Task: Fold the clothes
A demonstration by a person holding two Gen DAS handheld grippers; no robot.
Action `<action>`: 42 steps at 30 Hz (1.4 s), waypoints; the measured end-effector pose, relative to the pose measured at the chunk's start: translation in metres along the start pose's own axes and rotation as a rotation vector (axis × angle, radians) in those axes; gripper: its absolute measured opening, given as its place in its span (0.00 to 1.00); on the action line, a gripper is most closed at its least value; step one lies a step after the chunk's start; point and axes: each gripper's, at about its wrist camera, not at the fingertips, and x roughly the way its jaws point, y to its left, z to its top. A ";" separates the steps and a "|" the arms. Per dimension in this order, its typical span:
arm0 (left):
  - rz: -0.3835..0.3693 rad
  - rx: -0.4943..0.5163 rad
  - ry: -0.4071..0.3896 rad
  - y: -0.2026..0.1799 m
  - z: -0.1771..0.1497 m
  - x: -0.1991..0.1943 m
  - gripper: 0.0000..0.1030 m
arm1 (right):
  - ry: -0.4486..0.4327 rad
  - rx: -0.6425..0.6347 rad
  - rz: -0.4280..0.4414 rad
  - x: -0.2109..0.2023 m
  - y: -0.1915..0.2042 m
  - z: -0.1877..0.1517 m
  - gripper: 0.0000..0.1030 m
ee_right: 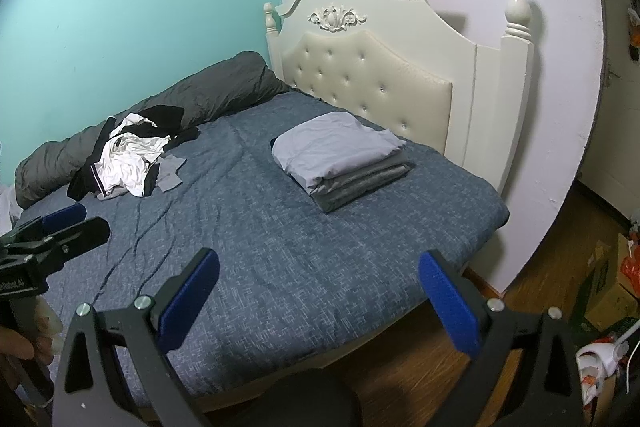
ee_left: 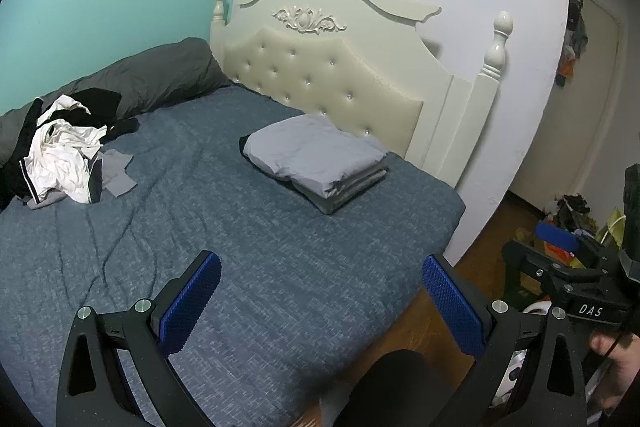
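Observation:
A heap of unfolded clothes (ee_left: 64, 151) (ee_right: 128, 159), white, black and grey, lies on the far left of the blue bedspread (ee_left: 224, 235) (ee_right: 256, 235). A neat stack of folded grey garments (ee_left: 320, 163) (ee_right: 340, 163) sits near the headboard. My left gripper (ee_left: 320, 291) is open above the bed's near edge, with nothing between its blue pads. My right gripper (ee_right: 320, 291) is also open and empty, hovering over the bed's corner. Each gripper also shows at the edge of the other's view, the right gripper (ee_left: 568, 259) and the left gripper (ee_right: 52, 231).
A rolled dark grey duvet (ee_left: 160, 75) (ee_right: 200, 87) lies along the teal wall. The cream headboard (ee_left: 332, 67) (ee_right: 380, 67) stands at the back. Wooden floor (ee_right: 540, 267) and boxes with clutter (ee_right: 604, 287) lie to the right of the bed.

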 end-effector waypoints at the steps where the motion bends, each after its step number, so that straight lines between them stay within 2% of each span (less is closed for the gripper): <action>1: 0.002 0.000 0.001 0.000 0.000 0.000 1.00 | 0.000 0.000 0.000 0.000 0.000 0.000 0.98; 42: 0.007 -0.012 0.015 0.006 -0.007 0.000 1.00 | 0.002 -0.003 -0.008 -0.002 0.000 -0.004 0.98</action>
